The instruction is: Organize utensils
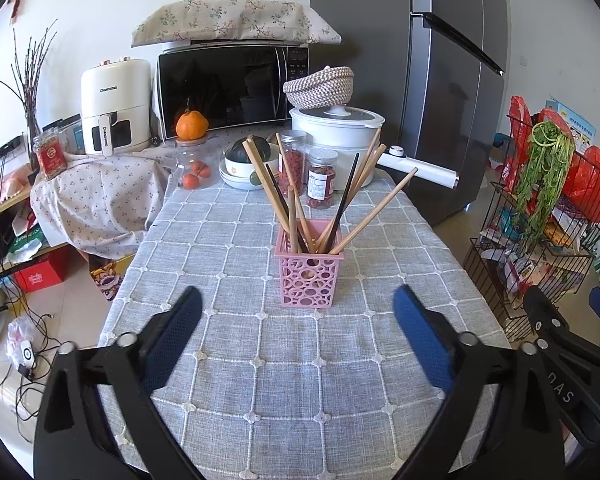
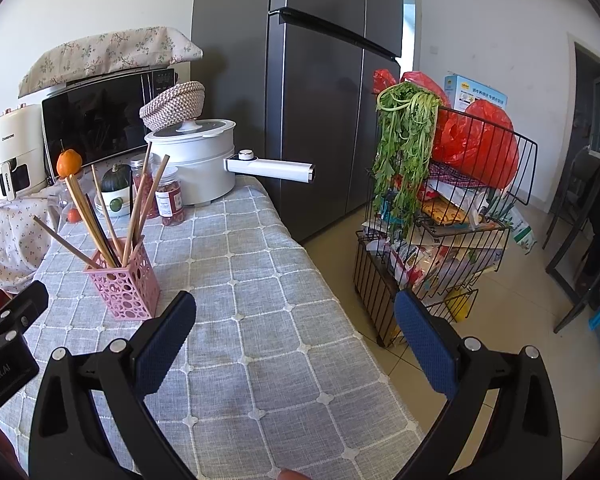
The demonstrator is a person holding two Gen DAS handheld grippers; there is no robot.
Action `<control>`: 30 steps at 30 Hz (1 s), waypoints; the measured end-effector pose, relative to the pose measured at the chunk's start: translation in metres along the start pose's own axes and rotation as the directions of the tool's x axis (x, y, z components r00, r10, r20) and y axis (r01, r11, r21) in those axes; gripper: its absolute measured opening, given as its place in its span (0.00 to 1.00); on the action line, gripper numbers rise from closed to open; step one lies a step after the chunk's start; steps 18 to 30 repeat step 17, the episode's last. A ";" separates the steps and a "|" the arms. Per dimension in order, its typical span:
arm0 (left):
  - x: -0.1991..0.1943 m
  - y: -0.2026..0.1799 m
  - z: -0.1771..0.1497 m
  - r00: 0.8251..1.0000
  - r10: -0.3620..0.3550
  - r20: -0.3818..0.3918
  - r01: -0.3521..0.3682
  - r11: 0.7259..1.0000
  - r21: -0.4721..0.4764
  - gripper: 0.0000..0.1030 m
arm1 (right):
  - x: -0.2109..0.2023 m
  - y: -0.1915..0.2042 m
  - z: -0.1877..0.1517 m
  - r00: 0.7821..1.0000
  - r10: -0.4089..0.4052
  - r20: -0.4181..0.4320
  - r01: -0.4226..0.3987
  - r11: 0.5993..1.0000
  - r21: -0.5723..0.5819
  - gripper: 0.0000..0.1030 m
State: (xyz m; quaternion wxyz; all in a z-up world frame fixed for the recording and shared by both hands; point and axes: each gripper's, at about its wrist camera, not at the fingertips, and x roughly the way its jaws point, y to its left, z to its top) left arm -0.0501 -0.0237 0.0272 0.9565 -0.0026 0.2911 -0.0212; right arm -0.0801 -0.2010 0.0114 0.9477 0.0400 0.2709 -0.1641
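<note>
A pink perforated holder [image 1: 308, 278] stands upright on the grey checked tablecloth [image 1: 260, 360], with several wooden and dark chopsticks [image 1: 296, 200] fanned out in it. My left gripper [image 1: 298, 300] is open and empty, just in front of the holder. The holder also shows in the right wrist view [image 2: 126, 284], at the left, with its chopsticks [image 2: 112, 212]. My right gripper [image 2: 294, 308] is open and empty over the table's right edge, to the right of the holder. Part of the left gripper's body [image 2: 8, 332] shows at the left edge.
At the table's far end stand a white pot with a long handle [image 1: 340, 136], two spice jars [image 1: 320, 178], a bowl with a squash [image 1: 244, 164] and a jar of tomatoes [image 1: 192, 168]. A microwave [image 1: 228, 84], fridge [image 1: 420, 80] and wire rack [image 2: 440, 220] surround the table.
</note>
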 end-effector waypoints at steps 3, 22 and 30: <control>0.004 0.002 -0.004 1.000 -0.017 -0.013 0.017 1.000 -0.011 0.61 | 0.000 0.000 -0.001 1.000 0.001 -0.002 -0.001 1.000 0.002 0.94; 0.001 -0.004 -0.002 1.000 -0.002 -0.005 0.002 0.999 0.044 0.89 | 0.003 -0.002 -0.001 1.000 0.006 -0.011 -0.006 1.000 0.001 0.94; 0.001 -0.004 -0.002 1.000 -0.002 -0.005 0.002 0.999 0.044 0.89 | 0.003 -0.002 -0.001 1.000 0.006 -0.011 -0.006 1.000 0.001 0.94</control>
